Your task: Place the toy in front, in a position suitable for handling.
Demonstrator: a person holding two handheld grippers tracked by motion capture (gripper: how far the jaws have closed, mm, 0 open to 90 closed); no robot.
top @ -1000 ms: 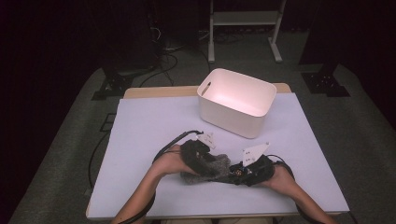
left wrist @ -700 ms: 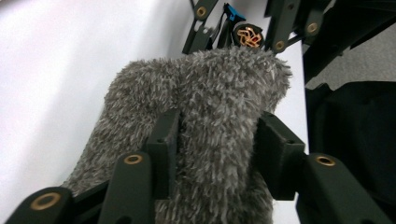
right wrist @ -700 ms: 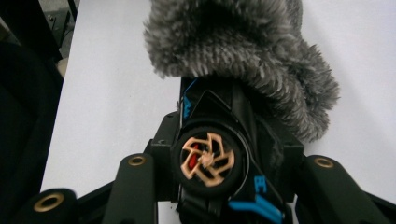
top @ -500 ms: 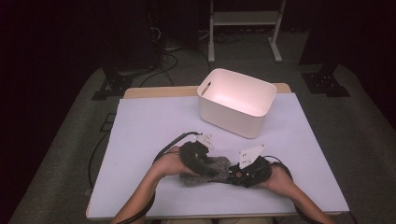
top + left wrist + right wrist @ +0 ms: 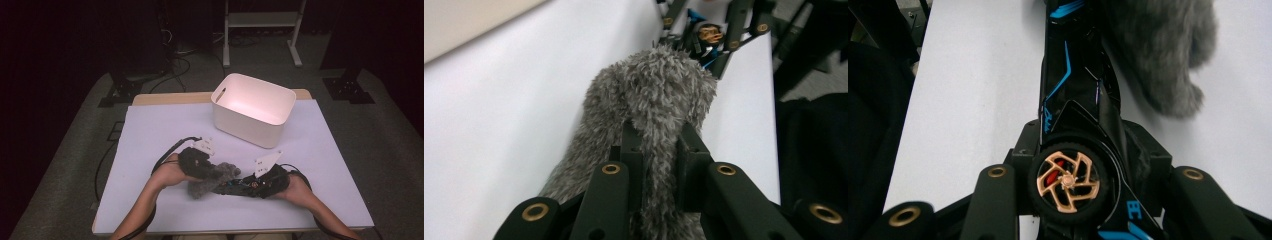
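While the grey fuzzy cloth (image 5: 651,100) lay looser between the two tools a second ago, it now sits pinched in the left gripper (image 5: 659,145), whose jaws have just been closing and now press on the pile from both sides. In the high view the cloth (image 5: 212,179) rests low on the white table cover (image 5: 150,135), near the front edge, bunched between the person's hands, and it looks more gathered toward the left hand than before. Its far end touches the black toy car (image 5: 1075,90) with blue lines and a copper-coloured wheel, which the right gripper (image 5: 1075,165) clamps across its body; that grip has not changed, and the right hand has kept its place. In the high view the car (image 5: 240,186) lies lengthwise on the table between the left gripper (image 5: 196,162) and the right gripper (image 5: 272,180). The left gripper has shifted a little across the table since the earlier frames. The white bin (image 5: 252,107) stands well apart, farther back on the table and right of centre, where it stood a second ago.
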